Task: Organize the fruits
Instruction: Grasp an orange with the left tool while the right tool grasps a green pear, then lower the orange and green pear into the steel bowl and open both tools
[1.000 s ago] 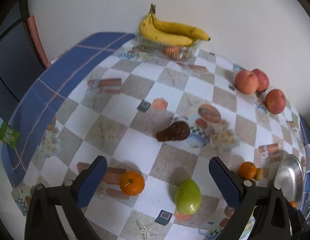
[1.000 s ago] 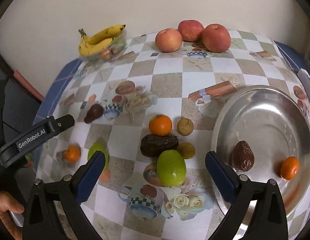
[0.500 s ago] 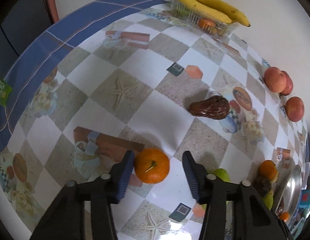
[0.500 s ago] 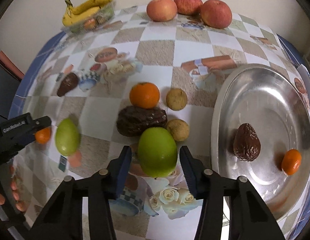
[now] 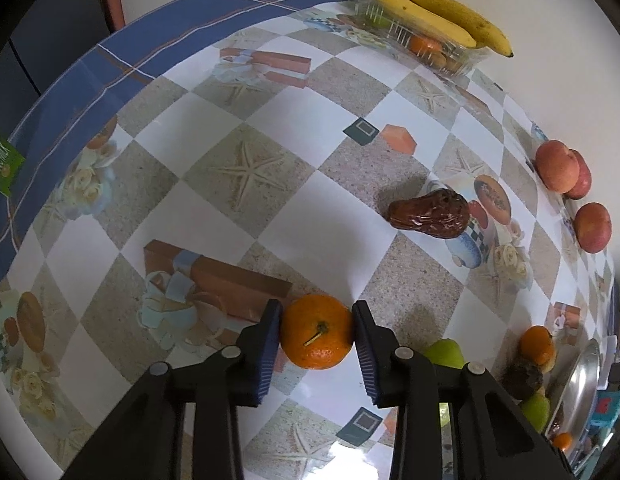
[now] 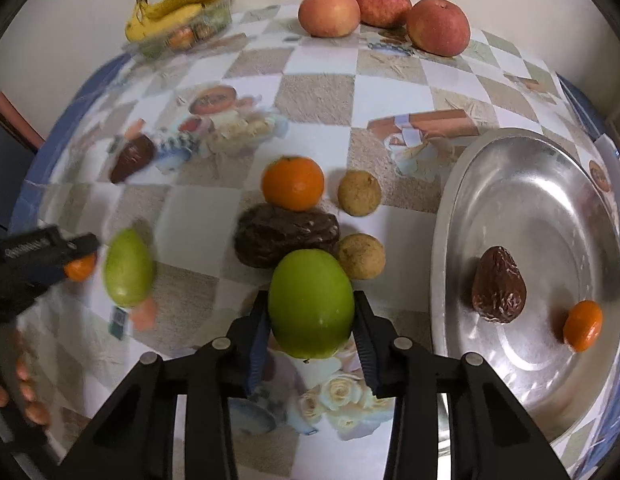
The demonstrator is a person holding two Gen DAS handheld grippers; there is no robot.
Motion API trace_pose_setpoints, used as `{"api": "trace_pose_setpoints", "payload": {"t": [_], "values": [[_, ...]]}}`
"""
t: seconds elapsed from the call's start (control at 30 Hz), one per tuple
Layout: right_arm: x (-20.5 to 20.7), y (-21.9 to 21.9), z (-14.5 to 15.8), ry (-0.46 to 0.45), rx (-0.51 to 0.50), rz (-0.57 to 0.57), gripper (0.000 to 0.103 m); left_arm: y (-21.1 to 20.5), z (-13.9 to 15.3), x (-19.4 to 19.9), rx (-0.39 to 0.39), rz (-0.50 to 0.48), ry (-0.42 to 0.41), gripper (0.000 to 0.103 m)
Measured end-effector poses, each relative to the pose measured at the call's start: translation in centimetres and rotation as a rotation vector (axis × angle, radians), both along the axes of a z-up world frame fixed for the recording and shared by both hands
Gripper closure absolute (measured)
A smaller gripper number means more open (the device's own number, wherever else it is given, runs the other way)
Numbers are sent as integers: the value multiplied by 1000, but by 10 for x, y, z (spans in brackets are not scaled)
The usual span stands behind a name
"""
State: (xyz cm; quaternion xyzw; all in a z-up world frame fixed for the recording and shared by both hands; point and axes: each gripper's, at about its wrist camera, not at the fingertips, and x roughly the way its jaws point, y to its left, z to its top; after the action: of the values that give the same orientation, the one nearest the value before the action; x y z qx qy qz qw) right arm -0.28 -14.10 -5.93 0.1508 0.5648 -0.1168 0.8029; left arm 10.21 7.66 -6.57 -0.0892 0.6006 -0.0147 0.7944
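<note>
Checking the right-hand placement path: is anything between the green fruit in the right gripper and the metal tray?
Nothing tall blocks it. The right gripper is closing on the green fruit; the metal tray lies to its right across bare cloth. A small brown round fruit sits beside the green fruit, behind that line. The tray already holds a dark wrinkled fruit and a small orange.

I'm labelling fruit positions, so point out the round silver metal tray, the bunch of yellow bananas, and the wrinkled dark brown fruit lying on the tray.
Round silver metal tray [image 6: 510, 184]: right wrist view, bare inner surface.
Bunch of yellow bananas [image 6: 177, 10]: right wrist view, mid-bunch.
Wrinkled dark brown fruit [image 6: 498, 286]: right wrist view, its middle.
</note>
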Motion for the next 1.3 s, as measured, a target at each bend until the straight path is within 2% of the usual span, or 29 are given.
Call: {"api": "trace_pose_setpoints", "payload": {"t": [0.13,0.37,0.57,0.83,0.93,1.07,1.2,1.3], "values": [[-2,-5,28,-81,16,-33,63,-2,4,1,-43,-1,-1,65],[0,-20,59,-141,24,-100,62,-18,27,0,-89,-50,-57,65],[9,-24,53,-148,28,-132,62,-50,45,-1,-99,-147,-104,65],[-7,-64,59,-165,-5,-228,62,-117,61,-19,-102,-354,-131,65],[-17,-86,58,-173,21,-285,62,-150,65,-31,-123,-449,-134,65],[-33,-117,52,-157,22,-383,62,-192,63,-48,-109,-565,-134,65],[-52,-149,43,-154,61,-482,62,-228,55,-61,-115,-644,-115,65],[-61,-167,38,-133,49,-532,62,-254,53,-73,-106,-708,-126,65]]}}
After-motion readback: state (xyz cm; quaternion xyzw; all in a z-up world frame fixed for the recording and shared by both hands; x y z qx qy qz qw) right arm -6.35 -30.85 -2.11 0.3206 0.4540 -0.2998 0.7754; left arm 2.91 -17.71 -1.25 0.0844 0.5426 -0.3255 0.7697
